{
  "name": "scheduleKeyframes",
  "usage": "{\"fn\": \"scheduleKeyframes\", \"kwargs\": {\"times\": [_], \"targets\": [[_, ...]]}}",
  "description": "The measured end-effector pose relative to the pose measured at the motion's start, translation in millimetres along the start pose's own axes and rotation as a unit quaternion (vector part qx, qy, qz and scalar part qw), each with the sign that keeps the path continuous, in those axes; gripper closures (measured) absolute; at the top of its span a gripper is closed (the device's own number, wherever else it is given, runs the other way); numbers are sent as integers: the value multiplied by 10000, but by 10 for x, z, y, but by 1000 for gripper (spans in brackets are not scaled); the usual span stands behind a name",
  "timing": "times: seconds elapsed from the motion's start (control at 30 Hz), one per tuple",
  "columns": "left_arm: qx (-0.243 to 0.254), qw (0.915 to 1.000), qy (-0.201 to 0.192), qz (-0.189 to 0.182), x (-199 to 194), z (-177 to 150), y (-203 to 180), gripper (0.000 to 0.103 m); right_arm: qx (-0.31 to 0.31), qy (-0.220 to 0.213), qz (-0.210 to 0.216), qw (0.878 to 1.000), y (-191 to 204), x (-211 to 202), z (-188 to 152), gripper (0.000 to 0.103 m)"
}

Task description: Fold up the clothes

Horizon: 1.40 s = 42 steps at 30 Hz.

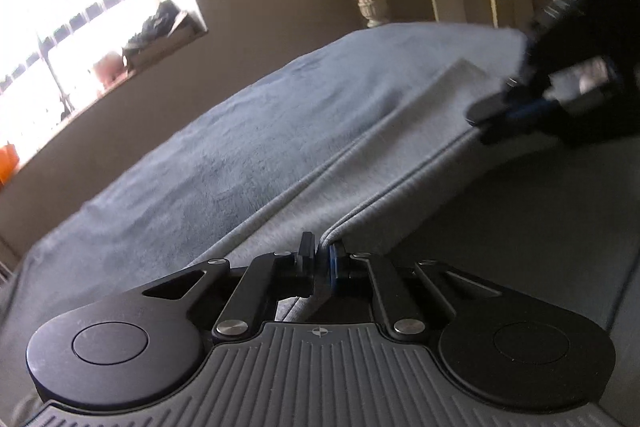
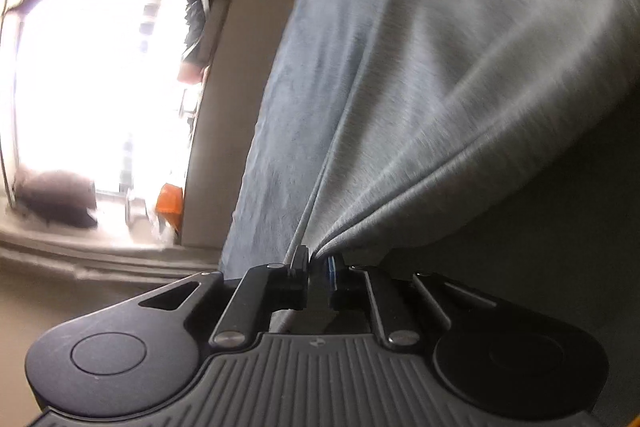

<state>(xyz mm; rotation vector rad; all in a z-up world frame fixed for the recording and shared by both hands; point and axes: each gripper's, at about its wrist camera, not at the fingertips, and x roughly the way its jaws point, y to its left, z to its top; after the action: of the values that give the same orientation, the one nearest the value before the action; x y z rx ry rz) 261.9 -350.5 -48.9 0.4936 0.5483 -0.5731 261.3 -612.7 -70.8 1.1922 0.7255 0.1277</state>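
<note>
Pinching the hemmed edge of a grey garment (image 1: pixel 400 147), the left gripper (image 1: pixel 321 253) has its jaws pressed nearly together on the cloth, and the right gripper (image 2: pixel 318 259) has its jaws clamped on a gathered bunch of the same edge. That garment lies partly lifted over a blue-grey blanket (image 1: pixel 200 147) covering the bed, stretched between the two grippers. It looks soft, light and limp, so it will likely sag and fold wherever it is unsupported; the stitched hem seems the firmest place to hold, and a grip near two corners should keep the edge straight. What kind of garment it is cannot be told, since only one edge and a pale folded panel show. Blur smears the right gripper in the left view, and the window (image 2: pixel 100 87) is washed out by glare
</note>
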Motion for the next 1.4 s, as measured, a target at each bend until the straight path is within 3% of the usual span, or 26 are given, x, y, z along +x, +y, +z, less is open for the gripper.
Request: {"fn": "scheduleKeyframes", "kwargs": {"times": [0.2,0.43,0.63,0.73,0.93,1.03,1.17,1.27,1.4], "targets": [[-388,9991,-90,-123,-63,-41,95,100,-1086,72,157,9939,156,-179,-249,85],[-588,9979,-198,-193,-84,-2,147,100,-510,632,6,9967,-184,41,-559,84],[-764,9966,-193,-235,-83,4,203,100,-576,603,132,9964,-181,-144,-760,84],[-867,9956,-273,-231,-98,4,222,100,-534,611,-84,9967,-239,32,-747,84],[-940,9947,-343,-252,-122,-32,221,100,-116,-643,-432,9969,-395,160,-332,89],[-800,9958,-349,-273,-124,-73,169,100,-260,-1530,-940,9834,-414,-112,-30,89],[-640,9969,-321,-337,-107,-141,111,100,19,-2358,-1643,9578,-571,-585,110,88],[-447,9979,-198,-436,-57,-237,60,100,174,-2480,-1855,9507,-709,-831,19,88],[51,9989,-46,-469,-12,-400,-78,99,567,-2404,-1648,9549,-816,-1112,-148,86]]}}
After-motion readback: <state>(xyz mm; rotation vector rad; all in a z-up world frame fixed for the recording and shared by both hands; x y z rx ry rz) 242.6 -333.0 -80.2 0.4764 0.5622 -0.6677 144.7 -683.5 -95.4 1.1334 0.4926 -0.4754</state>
